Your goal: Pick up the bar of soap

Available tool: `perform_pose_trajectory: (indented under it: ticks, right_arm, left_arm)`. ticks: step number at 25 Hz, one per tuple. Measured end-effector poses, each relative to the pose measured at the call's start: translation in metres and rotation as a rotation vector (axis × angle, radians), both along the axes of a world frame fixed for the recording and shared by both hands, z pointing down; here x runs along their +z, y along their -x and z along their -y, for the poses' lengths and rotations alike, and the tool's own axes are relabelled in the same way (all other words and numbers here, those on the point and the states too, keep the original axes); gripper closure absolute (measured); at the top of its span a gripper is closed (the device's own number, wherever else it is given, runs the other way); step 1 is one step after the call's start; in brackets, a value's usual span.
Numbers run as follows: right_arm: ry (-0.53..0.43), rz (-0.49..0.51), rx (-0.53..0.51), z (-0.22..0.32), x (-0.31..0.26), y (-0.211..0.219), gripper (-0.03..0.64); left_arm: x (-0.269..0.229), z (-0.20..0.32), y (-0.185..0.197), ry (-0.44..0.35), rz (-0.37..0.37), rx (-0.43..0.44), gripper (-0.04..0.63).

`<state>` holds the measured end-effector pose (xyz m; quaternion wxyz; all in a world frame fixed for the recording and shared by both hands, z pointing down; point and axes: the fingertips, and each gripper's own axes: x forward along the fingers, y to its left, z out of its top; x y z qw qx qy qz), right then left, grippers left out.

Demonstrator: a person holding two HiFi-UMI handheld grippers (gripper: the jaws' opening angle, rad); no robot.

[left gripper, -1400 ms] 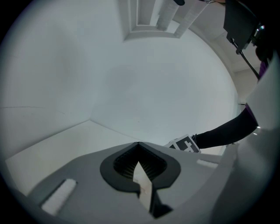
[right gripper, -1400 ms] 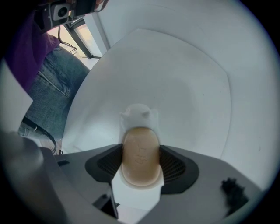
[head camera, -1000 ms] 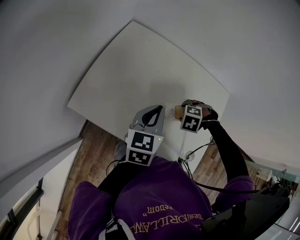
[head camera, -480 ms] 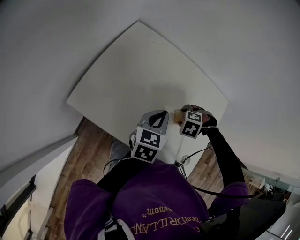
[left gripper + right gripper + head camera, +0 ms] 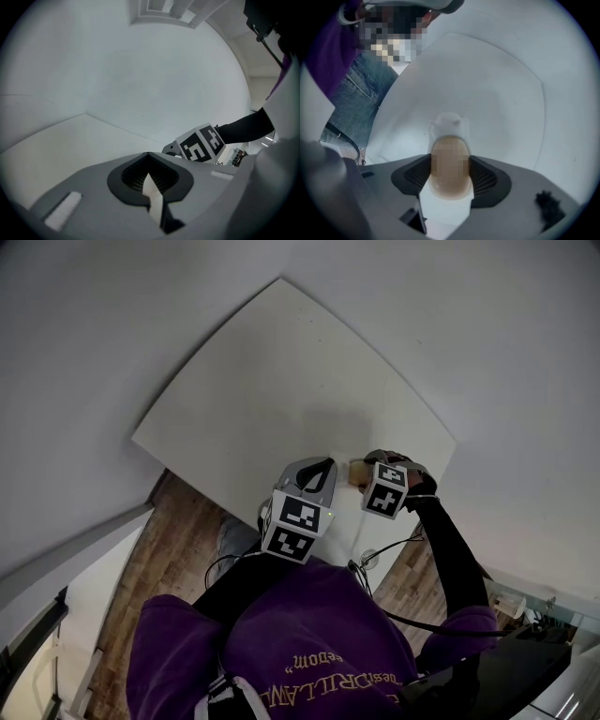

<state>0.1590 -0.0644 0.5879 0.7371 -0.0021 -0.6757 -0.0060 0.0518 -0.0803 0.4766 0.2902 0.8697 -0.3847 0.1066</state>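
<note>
The tan bar of soap (image 5: pixel 450 161) is clamped between the jaws of the right gripper (image 5: pixel 450 177). Its long axis runs along the jaws, over the near right part of the white table (image 5: pixel 281 381). The left gripper (image 5: pixel 149 183), with jaws together and holding nothing, is just to its left.

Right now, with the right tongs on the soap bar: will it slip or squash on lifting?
Probably stiff: the soap bar shows an undented, rounded outline between the right tongs. Its smooth, curved sides could let it squirt out. It looks compact, so it is likely dense for its size.
</note>
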Motion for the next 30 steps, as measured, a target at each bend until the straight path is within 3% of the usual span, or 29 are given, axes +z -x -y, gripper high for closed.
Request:
perform_pose_trajectory:
  ticks: [30]
  right_arm:
    - [-0.051,0.038,0.047,0.010,-0.020,-0.007,0.356]
  left_arm:
    - [-0.003,0.007,-0.001,-0.018,0.009,0.003,0.591]
